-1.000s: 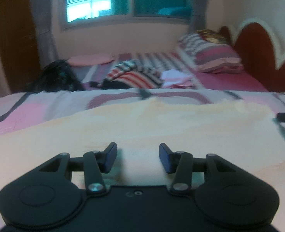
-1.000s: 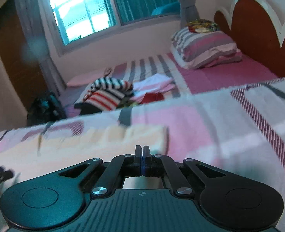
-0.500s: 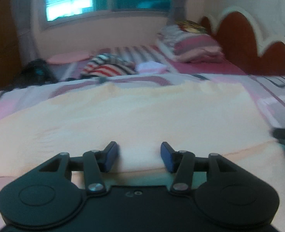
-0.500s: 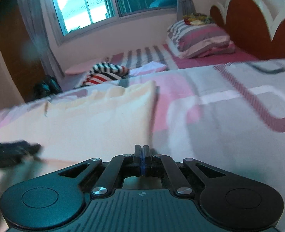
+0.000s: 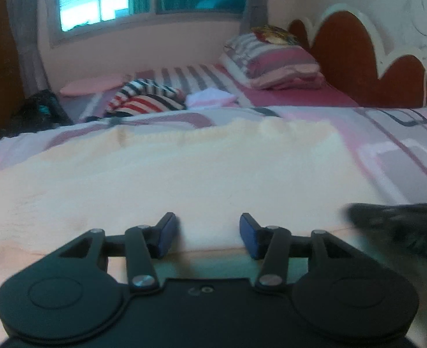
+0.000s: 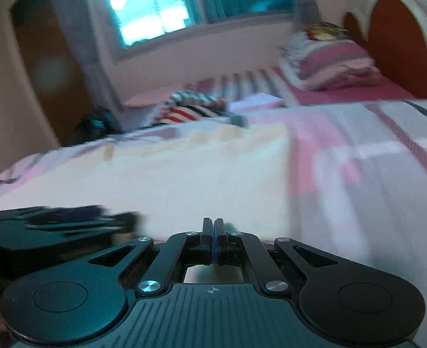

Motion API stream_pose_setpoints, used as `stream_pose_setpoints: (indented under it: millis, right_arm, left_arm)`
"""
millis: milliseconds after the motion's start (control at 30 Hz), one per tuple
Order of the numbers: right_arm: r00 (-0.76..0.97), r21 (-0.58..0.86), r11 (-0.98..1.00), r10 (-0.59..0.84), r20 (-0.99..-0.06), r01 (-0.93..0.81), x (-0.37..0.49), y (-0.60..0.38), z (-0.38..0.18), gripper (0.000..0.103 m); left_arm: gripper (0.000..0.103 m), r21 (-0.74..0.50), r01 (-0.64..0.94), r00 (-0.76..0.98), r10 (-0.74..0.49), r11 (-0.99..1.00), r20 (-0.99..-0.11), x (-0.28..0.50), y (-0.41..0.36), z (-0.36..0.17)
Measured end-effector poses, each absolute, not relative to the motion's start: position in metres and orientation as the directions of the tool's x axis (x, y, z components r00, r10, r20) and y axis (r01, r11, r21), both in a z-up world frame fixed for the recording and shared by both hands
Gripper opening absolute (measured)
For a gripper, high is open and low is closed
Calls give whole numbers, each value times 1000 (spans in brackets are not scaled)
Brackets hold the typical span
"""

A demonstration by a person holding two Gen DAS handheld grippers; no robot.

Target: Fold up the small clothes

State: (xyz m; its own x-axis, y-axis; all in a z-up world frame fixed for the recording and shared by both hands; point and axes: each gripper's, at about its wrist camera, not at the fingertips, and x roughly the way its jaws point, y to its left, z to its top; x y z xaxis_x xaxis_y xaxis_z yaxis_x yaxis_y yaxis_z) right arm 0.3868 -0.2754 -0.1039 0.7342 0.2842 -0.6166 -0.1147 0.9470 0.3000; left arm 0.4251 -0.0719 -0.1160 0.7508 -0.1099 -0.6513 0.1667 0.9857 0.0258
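A pale cream garment (image 5: 184,174) lies flat on the patterned bedspread (image 5: 401,145); it also shows in the right wrist view (image 6: 184,179). My left gripper (image 5: 207,232) is open and empty, low over the garment's near edge. My right gripper (image 6: 212,232) is shut with nothing between its fingers, at the garment's near right edge. The right gripper shows blurred at the right of the left wrist view (image 5: 399,226). The left gripper shows blurred at the left of the right wrist view (image 6: 68,220).
A striped heap of clothes (image 5: 146,98) and a white folded piece (image 5: 210,98) lie farther back. Striped pillows (image 5: 274,61) rest against the red headboard (image 5: 358,58). A dark bag (image 5: 39,110) sits at the far left under the window.
Both grippers have dropped lower and come closer together along the garment's near edge. The right gripper has moved left, toward the left one. Neither has changed its opening.
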Motion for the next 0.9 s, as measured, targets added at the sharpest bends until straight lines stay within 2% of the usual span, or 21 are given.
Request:
stream_pose_setpoints:
  millis: [100, 167, 267, 400, 467, 567, 667, 733, 800, 833, 900]
  right_arm:
    - [730, 323, 943, 279, -624, -84, 390, -303, -108, 0]
    - [745, 289, 953, 261, -613, -96, 393, -308, -101, 0]
    - [777, 273, 955, 260, -573, -118, 418, -309, -94, 0]
    - [798, 267, 960, 228, -558, -88, 470, -313, -91, 0]
    - [800, 243, 966, 218, -559, -92, 491, -312, -92, 0]
    - [739, 192, 977, 195, -645, -90, 527, -310, -111, 0]
    - [739, 175, 980, 184, -648, -91, 531, -308, -106, 0]
    - [765, 218, 968, 231, -601, -121, 514, -304, -96, 0]
    - [760, 200, 959, 281, -586, -201, 499, -283, -93, 0]
    - [748, 189, 954, 301, -591, -234, 497, -274, -96, 0]
    - [704, 162, 957, 287, -650, -240, 500, -257, -111, 0]
  left_arm:
    - [51, 71, 25, 769, 26, 997, -638, 423, -30, -118]
    - [47, 60, -53, 774, 79, 997, -628, 429, -2, -115]
    - [48, 102, -66, 769, 116, 993, -629, 451, 14, -109]
    - [49, 126, -55, 761, 123, 991, -637, 472, 26, -109]
    - [54, 111, -30, 757, 95, 993, -647, 474, 33, -116]
    - [57, 37, -19, 765, 38, 999, -643, 469, 46, -119]
    - [54, 62, -42, 783, 71, 997, -617, 459, 48, -110]
    - [56, 89, -46, 799, 90, 995, -594, 455, 46, -108]
    - [59, 75, -50, 766, 87, 996, -637, 460, 48, -120]
    - [61, 65, -56, 768, 85, 996, -635, 460, 50, -119]
    - [59, 78, -78, 768, 110, 994, -631, 458, 48, -113]
